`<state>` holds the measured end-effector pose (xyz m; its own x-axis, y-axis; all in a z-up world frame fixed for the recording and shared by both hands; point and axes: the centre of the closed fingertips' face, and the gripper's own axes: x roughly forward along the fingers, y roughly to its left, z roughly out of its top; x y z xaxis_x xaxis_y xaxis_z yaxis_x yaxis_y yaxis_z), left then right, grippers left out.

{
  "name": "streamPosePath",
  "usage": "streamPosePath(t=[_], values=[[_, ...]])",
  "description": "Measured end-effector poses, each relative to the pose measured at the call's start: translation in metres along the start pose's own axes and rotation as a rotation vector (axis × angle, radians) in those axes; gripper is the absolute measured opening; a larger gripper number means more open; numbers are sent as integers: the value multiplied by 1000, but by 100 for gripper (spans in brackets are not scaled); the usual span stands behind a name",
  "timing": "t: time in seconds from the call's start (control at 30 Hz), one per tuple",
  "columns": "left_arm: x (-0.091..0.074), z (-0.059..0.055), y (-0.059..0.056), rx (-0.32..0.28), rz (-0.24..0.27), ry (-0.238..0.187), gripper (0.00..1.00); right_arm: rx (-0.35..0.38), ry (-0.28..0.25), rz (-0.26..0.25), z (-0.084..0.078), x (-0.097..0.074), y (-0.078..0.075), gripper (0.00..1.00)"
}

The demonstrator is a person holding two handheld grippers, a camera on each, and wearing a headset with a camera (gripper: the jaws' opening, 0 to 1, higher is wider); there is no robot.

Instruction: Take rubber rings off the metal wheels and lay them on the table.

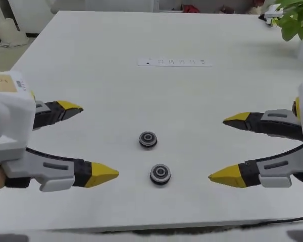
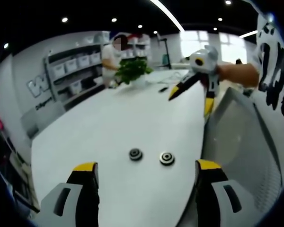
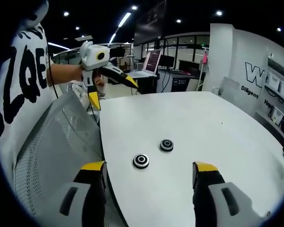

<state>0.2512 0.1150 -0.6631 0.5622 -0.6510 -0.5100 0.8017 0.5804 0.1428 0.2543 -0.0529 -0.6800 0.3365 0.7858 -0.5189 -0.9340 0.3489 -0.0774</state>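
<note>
Two small metal wheels with black rubber rings lie flat on the white table: the far wheel (image 1: 148,139) and the near wheel (image 1: 160,174). My left gripper (image 1: 98,142) hovers at the left, open and holding nothing, jaws pointing right. At the right my right gripper (image 1: 225,149) hangs open and holds nothing, facing left. The wheels lie between the two, touched by neither. In the left gripper view both wheels (image 2: 136,154) (image 2: 166,158) lie ahead of the jaws, with the right gripper (image 2: 190,97) beyond. The right gripper view shows the wheels (image 3: 141,161) (image 3: 166,144) and the left gripper (image 3: 114,91).
A white power strip (image 1: 174,62) lies at the table's middle back. A green plant (image 1: 295,20) stands at the far right corner. The table's front edge (image 1: 151,229) runs just below the grippers. A mesh chair (image 3: 57,151) stands beside the table. A person stands behind the plant (image 2: 114,52).
</note>
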Motion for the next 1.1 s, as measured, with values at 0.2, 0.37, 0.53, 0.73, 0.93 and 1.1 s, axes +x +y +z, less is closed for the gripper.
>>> streamPosePath(t=[0.2,0.37,0.53,0.73,0.93,1.1], values=[[8,1,-2,18,-18,0,85,-23,-11,14,1,6,1,69],[13,1,-3,31,-36,1,84,-23,-31,31,2,14,-1,67],[18,2,-2,36,-49,2,83,-12,-21,34,1,21,-7,68],[24,4,2,41,-61,-1,82,-5,-30,47,2,28,-12,67],[33,4,3,37,-80,-2,80,-14,-20,61,0,35,-16,65],[42,1,1,42,-104,6,79,-20,-15,72,-3,42,-17,63]])
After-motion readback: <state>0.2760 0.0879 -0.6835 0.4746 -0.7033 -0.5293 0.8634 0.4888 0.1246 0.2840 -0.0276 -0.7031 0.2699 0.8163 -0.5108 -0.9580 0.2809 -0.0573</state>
